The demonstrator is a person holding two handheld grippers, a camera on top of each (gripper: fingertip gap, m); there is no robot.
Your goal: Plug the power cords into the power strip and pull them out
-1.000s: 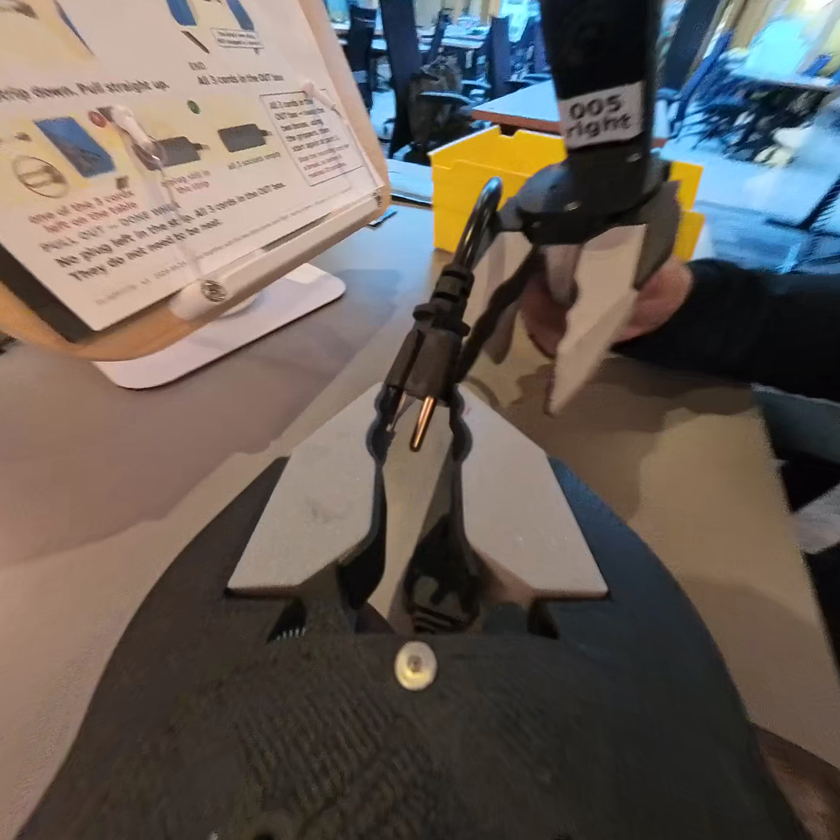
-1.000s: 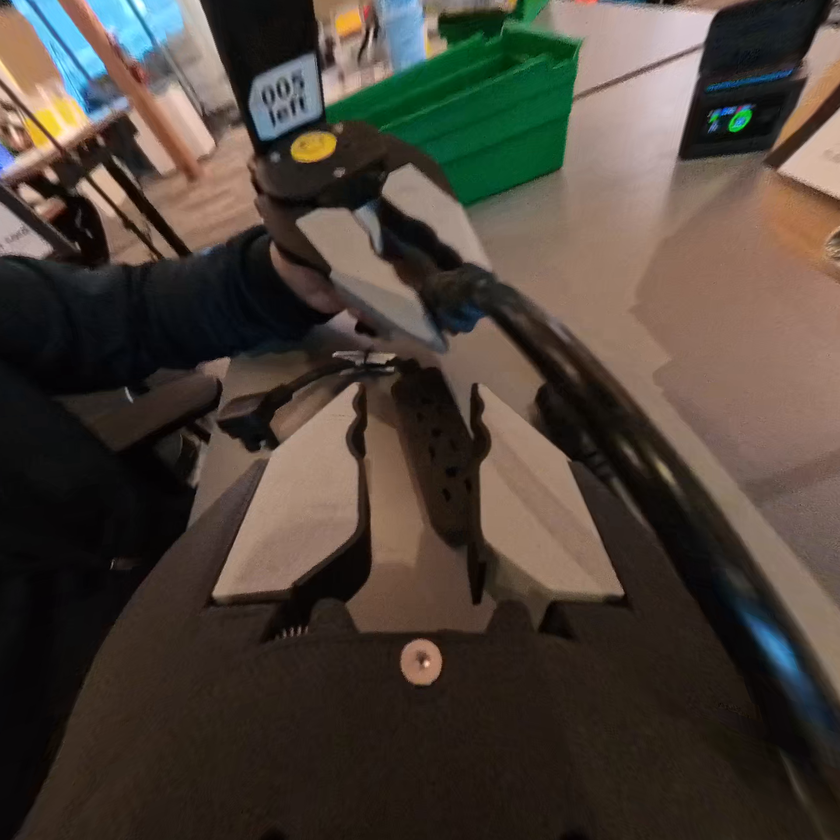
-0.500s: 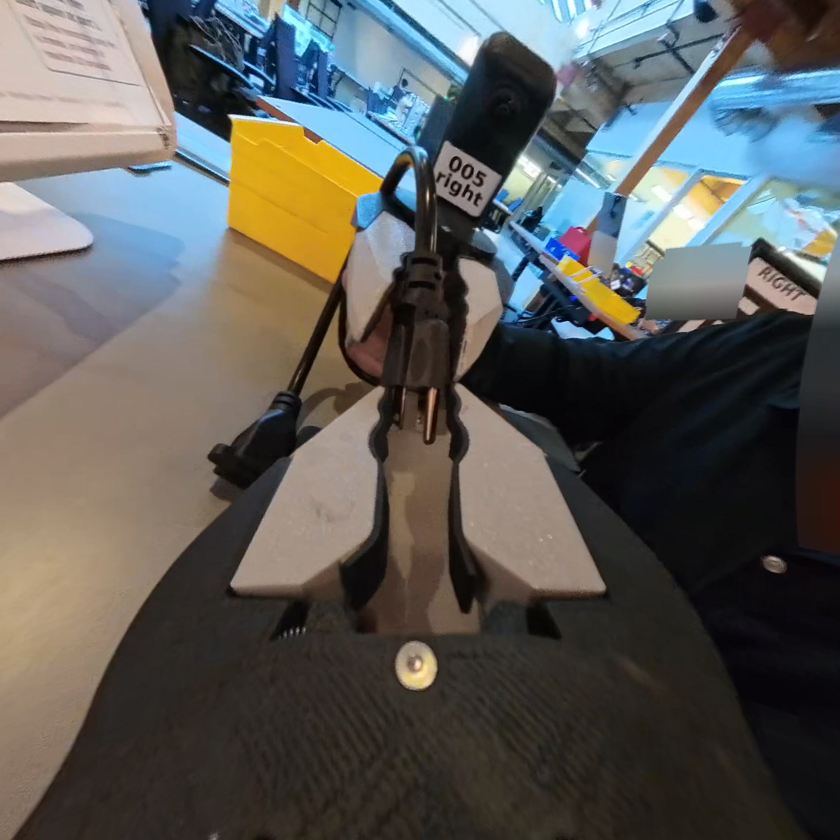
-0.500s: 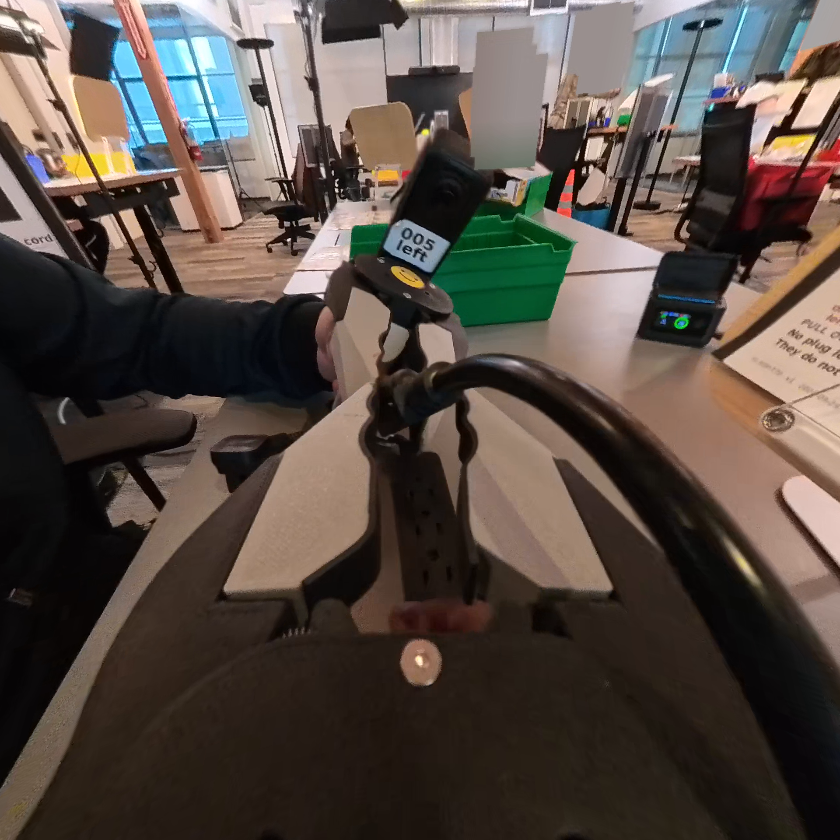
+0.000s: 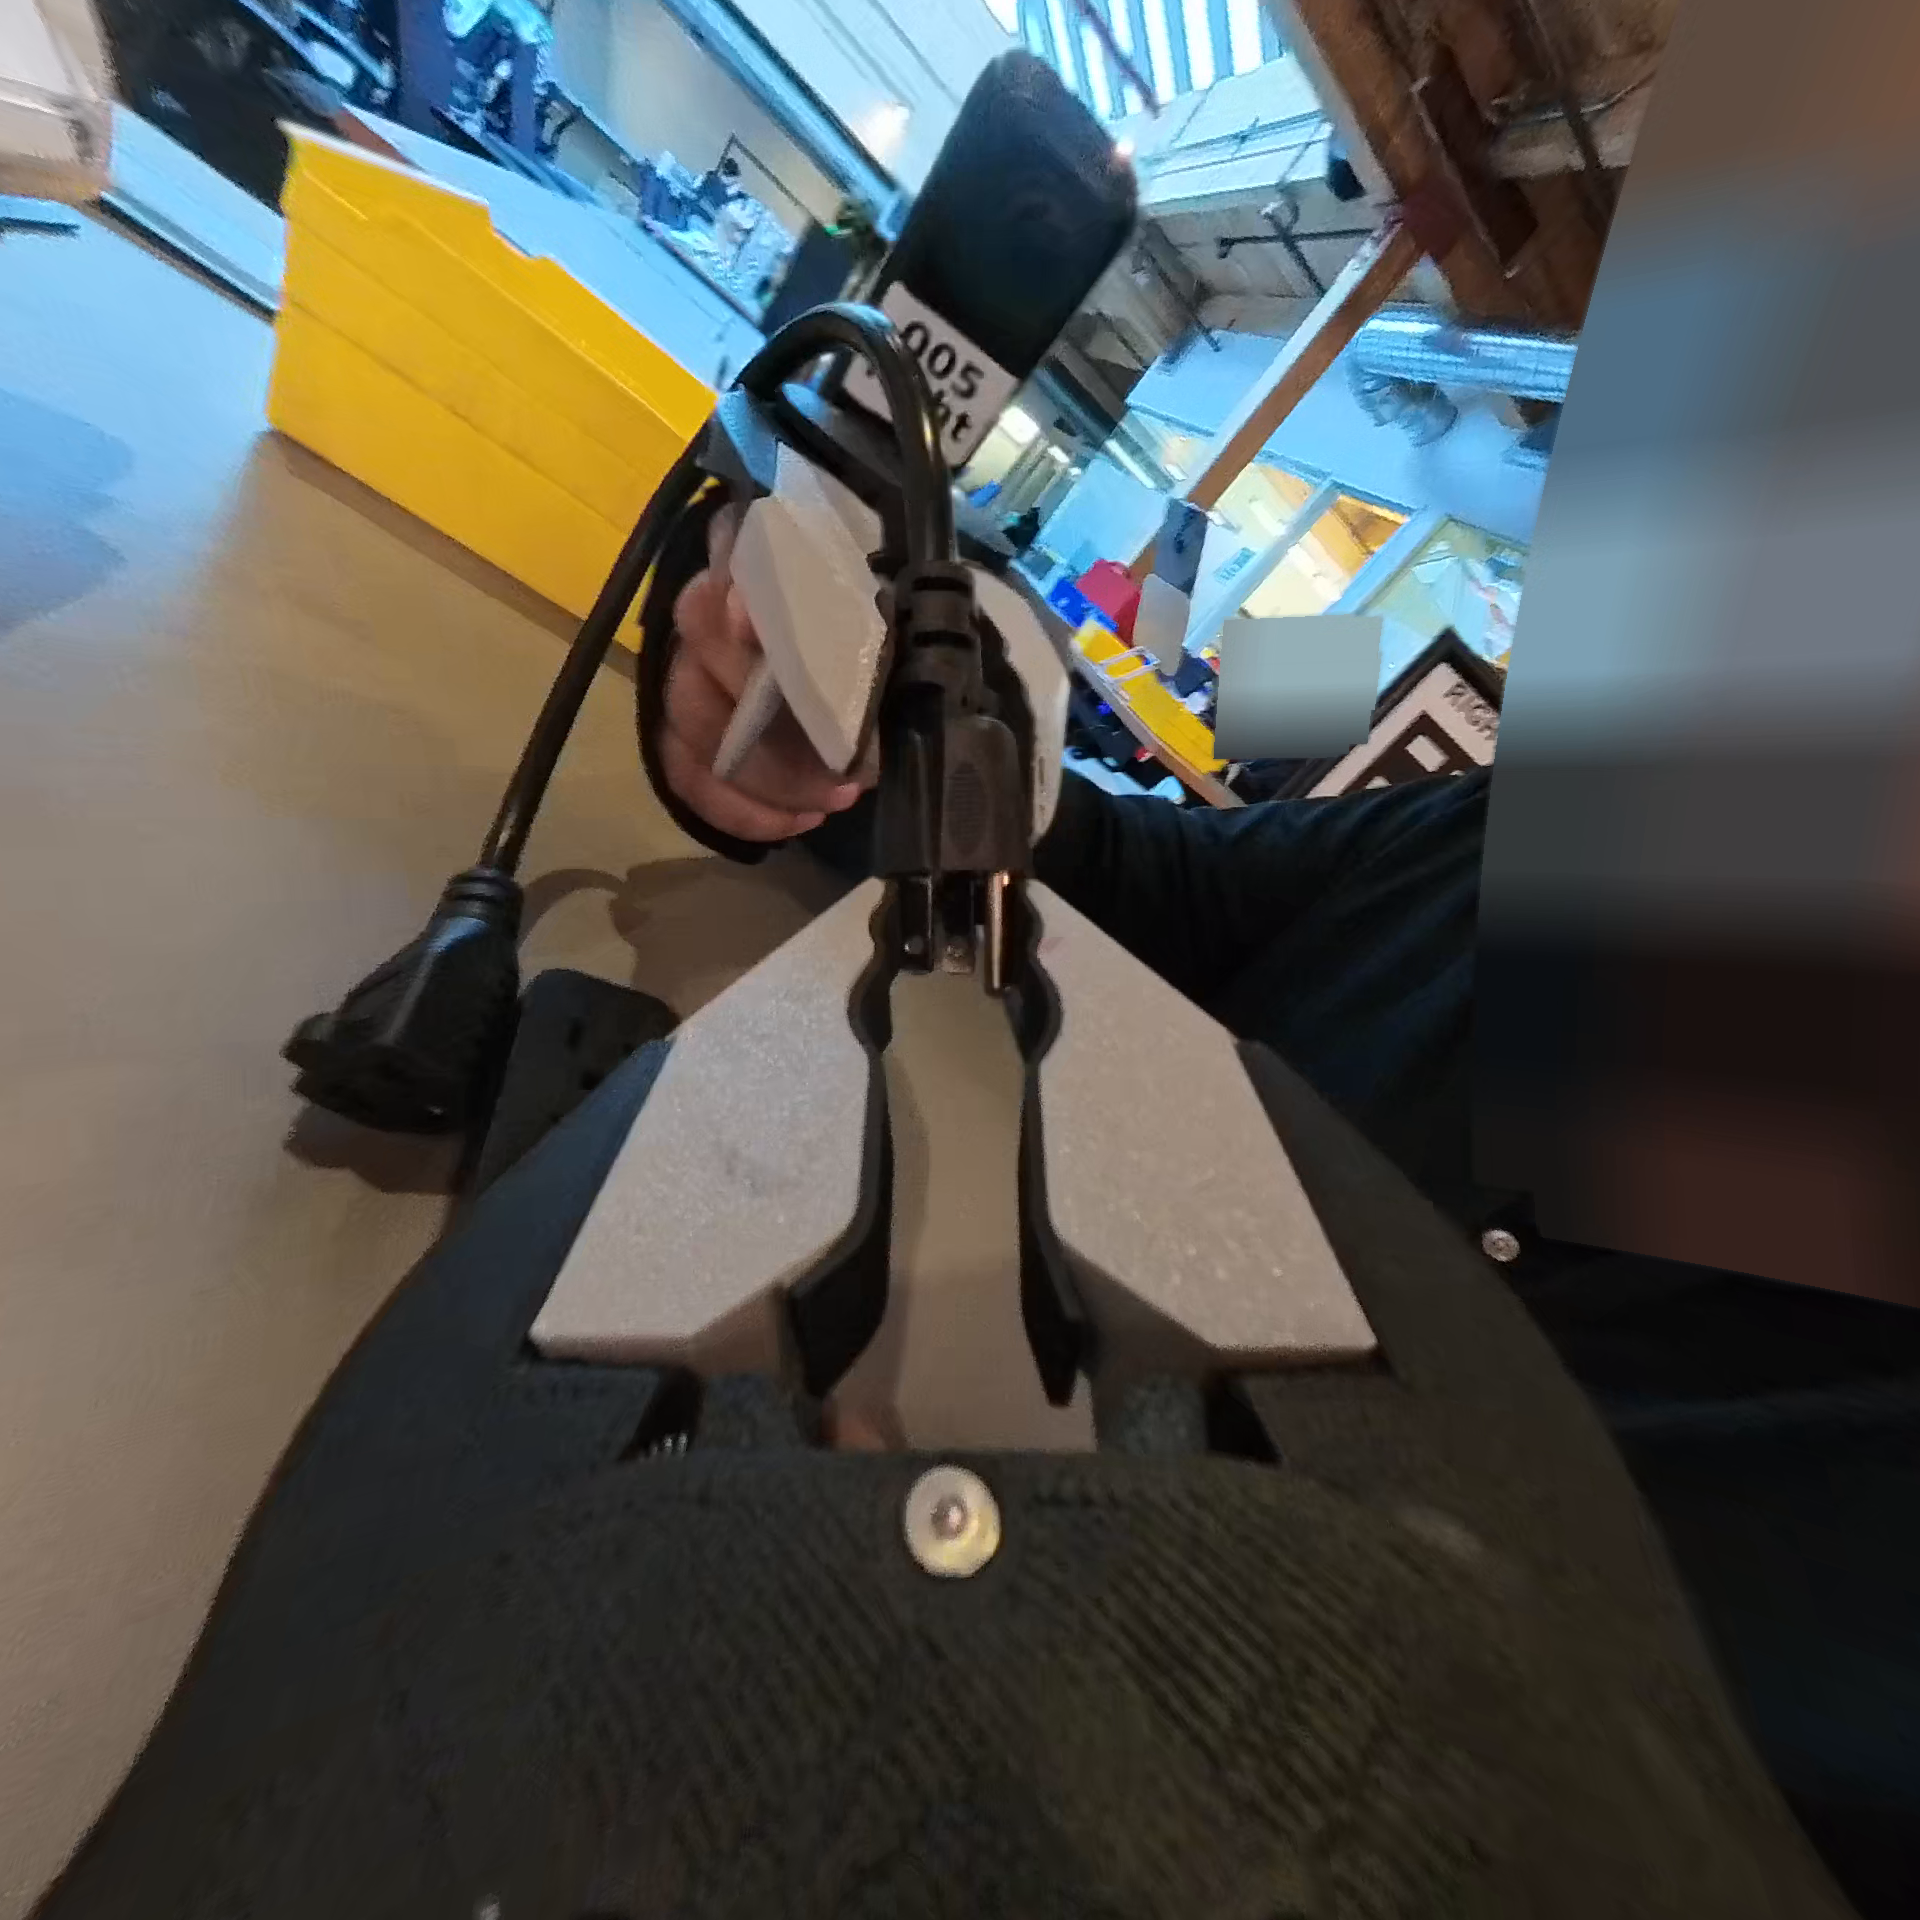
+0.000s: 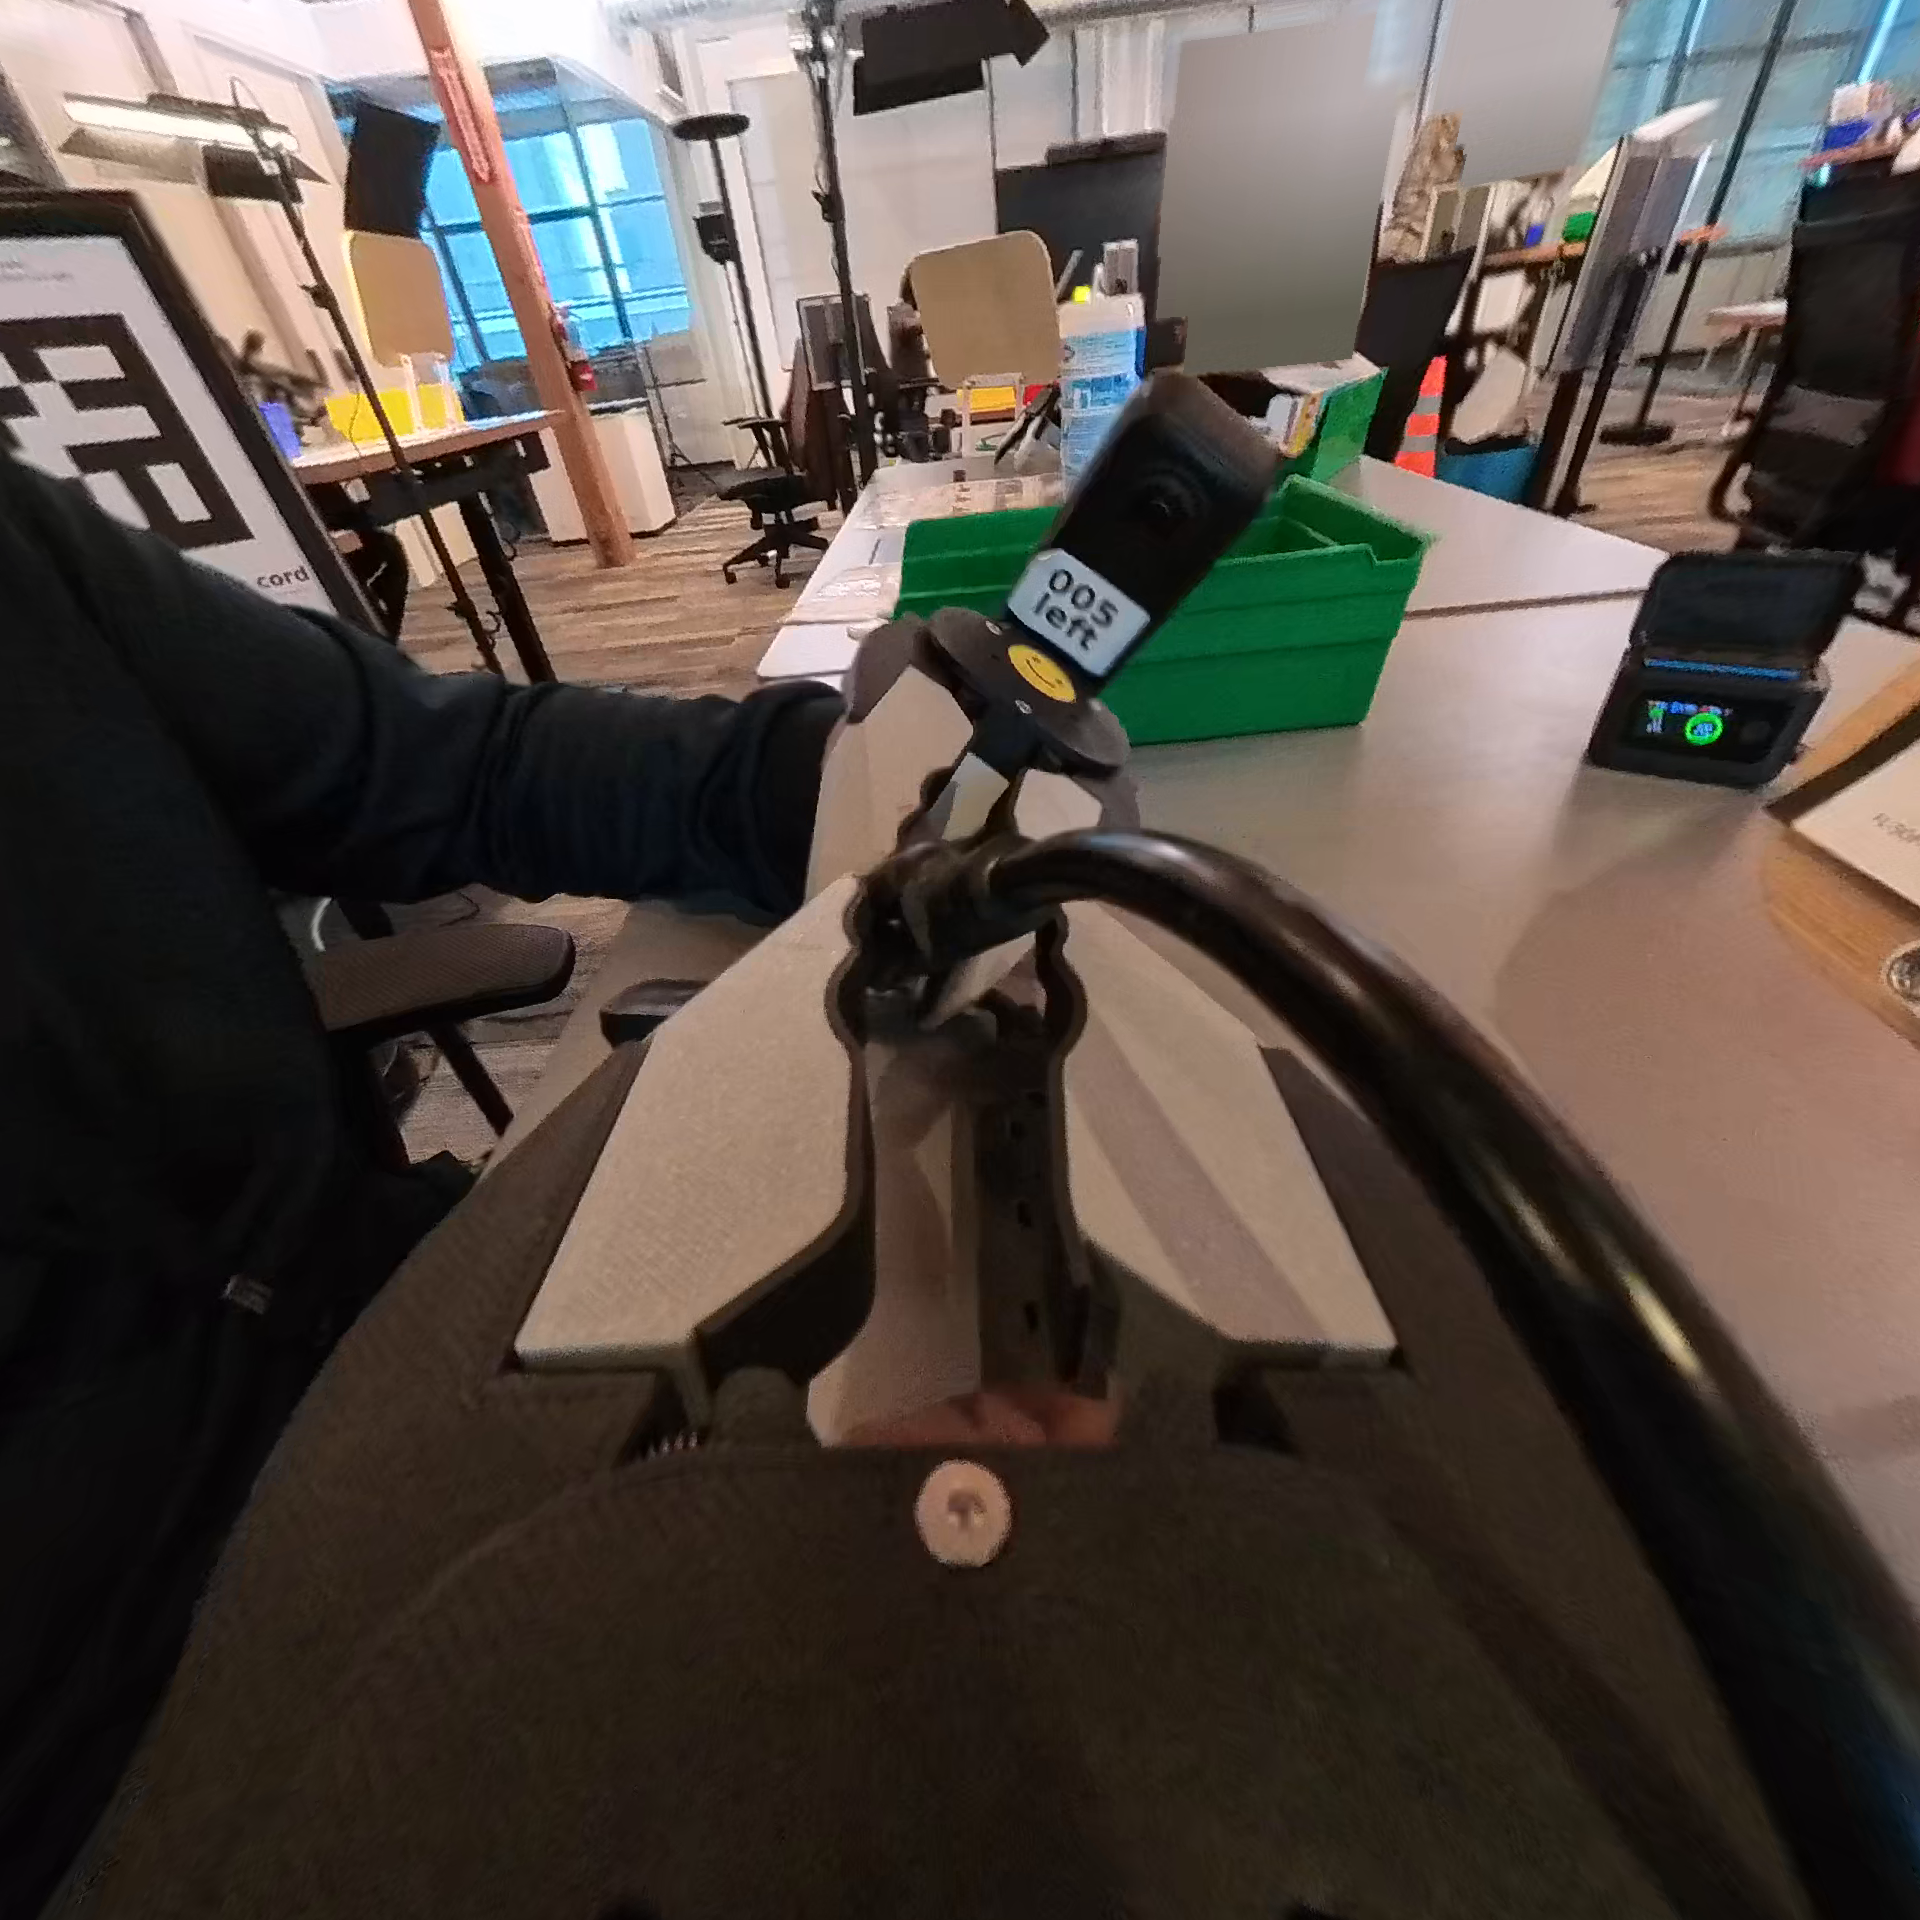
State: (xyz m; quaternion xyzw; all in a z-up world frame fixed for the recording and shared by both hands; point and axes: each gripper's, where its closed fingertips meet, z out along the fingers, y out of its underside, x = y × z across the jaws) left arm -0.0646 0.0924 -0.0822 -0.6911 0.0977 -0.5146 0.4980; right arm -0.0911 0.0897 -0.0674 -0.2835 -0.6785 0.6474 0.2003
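Passing a black plug (image 5: 951, 790) between grippers, above the table (image 5: 156, 727); no plug seen in the power strip (image 5: 566, 1039).
Right gripper (image 6: 956, 935) clamps the plug body; left gripper (image 5: 956, 940) pinches its prongs.

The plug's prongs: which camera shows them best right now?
Left wrist view: the prongs face the camera at the left gripper fingertips. Right wrist view shows only the plug's cord end; the prongs are hidden.
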